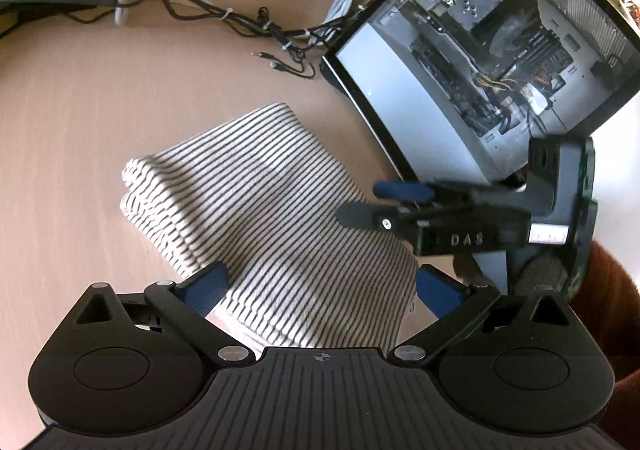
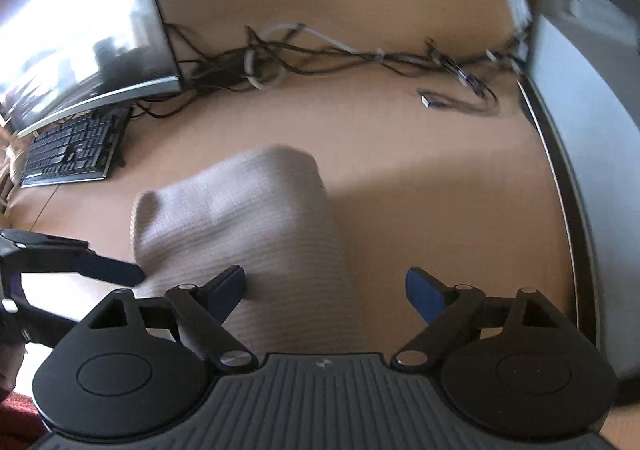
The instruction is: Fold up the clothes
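Folded striped garment flat mid-tabletop, well short of its cabled back edge. Left tongs spread, straddling its near end; right tongs spread, seemingly untouching.

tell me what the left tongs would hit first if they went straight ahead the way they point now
Most likely the folded striped garment: it lies right between and ahead of the open left tongs on the desk. Depth is hard to judge in the fisheye view.

Striped garment folded into thick rectangle, lying flat on desk.
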`<state>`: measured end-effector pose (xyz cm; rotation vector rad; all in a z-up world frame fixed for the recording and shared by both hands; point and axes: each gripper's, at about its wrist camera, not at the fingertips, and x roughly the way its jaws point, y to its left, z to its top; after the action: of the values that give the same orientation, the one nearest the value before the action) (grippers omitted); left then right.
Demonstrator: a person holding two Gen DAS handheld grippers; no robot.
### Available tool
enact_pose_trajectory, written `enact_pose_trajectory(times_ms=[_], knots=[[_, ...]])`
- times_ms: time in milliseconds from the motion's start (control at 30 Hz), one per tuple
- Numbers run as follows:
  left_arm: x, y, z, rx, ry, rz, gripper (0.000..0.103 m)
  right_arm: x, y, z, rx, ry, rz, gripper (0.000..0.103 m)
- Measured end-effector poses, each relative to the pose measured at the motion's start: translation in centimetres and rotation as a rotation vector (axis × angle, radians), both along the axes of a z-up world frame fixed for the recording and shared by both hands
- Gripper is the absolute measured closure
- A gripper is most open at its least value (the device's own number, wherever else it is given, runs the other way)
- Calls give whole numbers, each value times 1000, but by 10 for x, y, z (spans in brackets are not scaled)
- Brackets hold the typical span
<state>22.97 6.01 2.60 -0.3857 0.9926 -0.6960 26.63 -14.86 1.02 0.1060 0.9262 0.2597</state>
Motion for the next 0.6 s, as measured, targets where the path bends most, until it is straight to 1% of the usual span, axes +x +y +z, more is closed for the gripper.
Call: enact_pose_trajectory(times_ms=[67, 167, 233, 267, 400, 500, 600], knots=[[-2, 0, -1, 11, 4, -4, 1, -9, 2, -5, 0, 5, -20, 15], [-3, 1, -6, 50, 35, 0, 1, -20, 15, -11, 3, 20, -25, 15], [-3, 6, -10, 61, 59, 12, 1, -30, 27, -14, -3, 20, -22, 12], [-3, 10, -12, 63, 68, 17, 1, -35, 35, -15, -19, 13, -15, 12], [-10, 24, -11, 48, 62, 11, 1, -45, 56, -14, 16, 28, -13, 12], [-15, 35, -10, 38, 52, 1, 1, -55, 70, -13, 13, 34, -7, 12], [-20, 47, -13, 31, 60, 0, 2, -64, 81, -11, 6, 40, -10, 12]])
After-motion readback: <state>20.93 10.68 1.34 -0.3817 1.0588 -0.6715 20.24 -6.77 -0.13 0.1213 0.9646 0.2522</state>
